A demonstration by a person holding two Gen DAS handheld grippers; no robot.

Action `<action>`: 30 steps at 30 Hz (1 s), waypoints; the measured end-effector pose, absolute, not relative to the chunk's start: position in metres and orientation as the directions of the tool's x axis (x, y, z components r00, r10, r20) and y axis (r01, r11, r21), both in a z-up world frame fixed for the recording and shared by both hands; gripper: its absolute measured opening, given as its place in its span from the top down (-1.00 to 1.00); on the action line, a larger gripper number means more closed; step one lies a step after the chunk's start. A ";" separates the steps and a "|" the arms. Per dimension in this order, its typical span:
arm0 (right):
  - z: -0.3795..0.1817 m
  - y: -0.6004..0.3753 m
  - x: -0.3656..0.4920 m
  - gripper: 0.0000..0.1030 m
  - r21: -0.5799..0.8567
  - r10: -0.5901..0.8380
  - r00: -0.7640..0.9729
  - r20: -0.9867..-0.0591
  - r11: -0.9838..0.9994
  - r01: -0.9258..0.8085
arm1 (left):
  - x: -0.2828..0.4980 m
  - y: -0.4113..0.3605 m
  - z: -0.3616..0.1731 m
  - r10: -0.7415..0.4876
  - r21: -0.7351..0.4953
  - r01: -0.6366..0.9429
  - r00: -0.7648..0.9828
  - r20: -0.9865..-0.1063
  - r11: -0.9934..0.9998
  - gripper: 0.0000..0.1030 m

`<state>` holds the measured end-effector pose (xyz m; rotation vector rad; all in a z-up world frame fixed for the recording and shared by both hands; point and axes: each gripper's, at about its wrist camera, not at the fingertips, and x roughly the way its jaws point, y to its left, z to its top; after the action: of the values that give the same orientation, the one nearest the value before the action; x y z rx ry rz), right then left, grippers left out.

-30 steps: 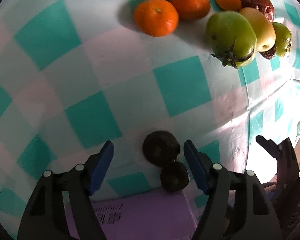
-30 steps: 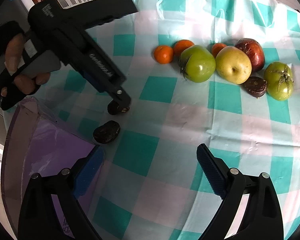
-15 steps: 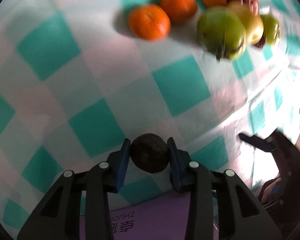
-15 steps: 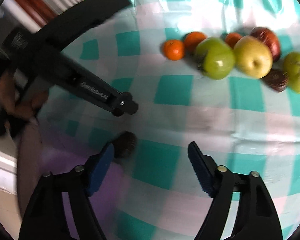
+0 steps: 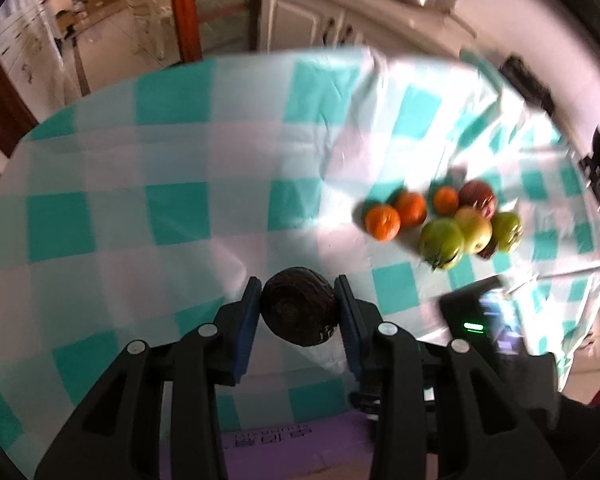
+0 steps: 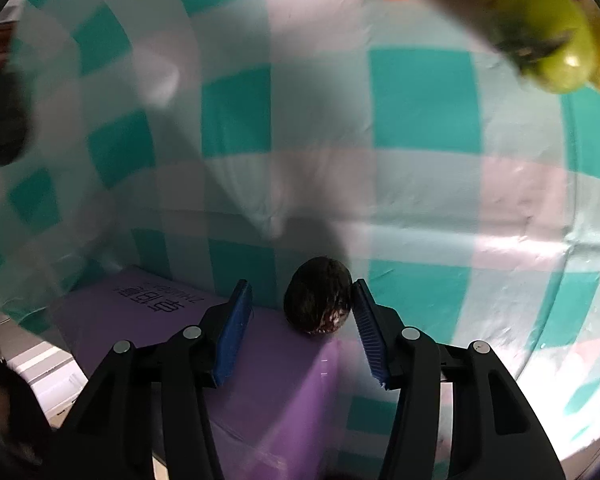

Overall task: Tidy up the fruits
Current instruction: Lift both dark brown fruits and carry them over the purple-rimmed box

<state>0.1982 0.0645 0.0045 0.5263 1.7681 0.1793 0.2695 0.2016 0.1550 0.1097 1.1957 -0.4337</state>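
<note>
Left gripper (image 5: pixel 298 312): pads pinching a dark wrinkled round fruit (image 5: pixel 299 311), held above the teal-checked tablecloth (image 5: pixel 172 200); no clear long axis.
Right gripper (image 6: pixel 300 326): jaws closing around a second dark oval fruit (image 6: pixel 318 295), right pad touching.
Oval fruit: long axis upright in view, at the purple bin (image 6: pixel 260 380) edge.

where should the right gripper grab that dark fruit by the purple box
Across its widest middle, coming from above. The dark fruit is a small rounded oval lying at the purple box edge, already between the closing right gripper pads; one pad is at its side, the other still apart. Centre it first.
</note>
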 end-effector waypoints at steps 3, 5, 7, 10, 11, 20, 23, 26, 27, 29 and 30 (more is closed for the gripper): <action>0.000 0.080 0.202 0.09 0.317 0.368 -0.233 -0.900 0.921 0.228 | 0.258 0.230 0.178 -0.291 -0.162 0.362 0.337 -0.896 0.918 0.27; 0.003 0.088 0.203 0.24 0.282 0.320 -0.217 -0.922 0.941 0.189 | 0.250 0.239 0.182 -0.303 -0.177 0.346 0.355 -0.884 0.921 0.27; 0.007 0.089 0.203 0.34 0.272 0.300 -0.191 -0.935 0.949 0.160 | 0.242 0.248 0.185 -0.308 -0.183 0.334 0.371 -0.876 0.925 0.27; 0.018 0.081 0.199 0.34 0.267 0.282 -0.116 -0.952 0.954 0.135 | 0.230 0.259 0.183 -0.301 -0.186 0.306 0.391 -0.870 0.934 0.27; 0.022 0.073 0.197 0.34 0.280 0.295 -0.089 -0.951 0.949 0.146 | 0.227 0.261 0.180 -0.301 -0.191 0.293 0.395 -0.868 0.937 0.27; 0.056 0.010 0.156 0.34 0.336 0.331 0.060 -0.942 0.927 0.168 | 0.178 0.220 0.190 -0.369 -0.277 0.268 0.408 -0.835 0.923 0.27; 0.071 -0.020 0.125 0.34 0.348 0.335 0.104 -0.937 0.923 0.164 | 0.148 0.189 0.201 -0.405 -0.312 0.275 0.414 -0.815 0.910 0.27; 0.079 -0.054 0.088 0.34 0.375 0.354 0.143 -0.924 0.912 0.168 | 0.109 0.154 0.211 -0.441 -0.347 0.286 0.414 -0.796 0.893 0.27; 0.082 -0.069 0.077 0.34 0.385 0.361 0.156 -0.919 0.907 0.171 | 0.093 0.140 0.215 -0.446 -0.348 0.294 0.415 -0.793 0.890 0.27; 0.089 -0.090 0.060 0.34 0.411 0.382 0.176 -0.907 0.894 0.179 | 0.060 0.116 0.220 -0.447 -0.341 0.305 0.419 -0.791 0.889 0.27; 0.090 -0.098 0.049 0.34 0.424 0.393 0.185 -0.901 0.887 0.181 | 0.046 0.108 0.221 -0.449 -0.344 0.305 0.417 -0.790 0.888 0.27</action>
<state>0.0490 -0.0984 0.0896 0.4973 1.3936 0.1580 0.0463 0.1076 0.2213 -0.1559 1.0387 -0.4754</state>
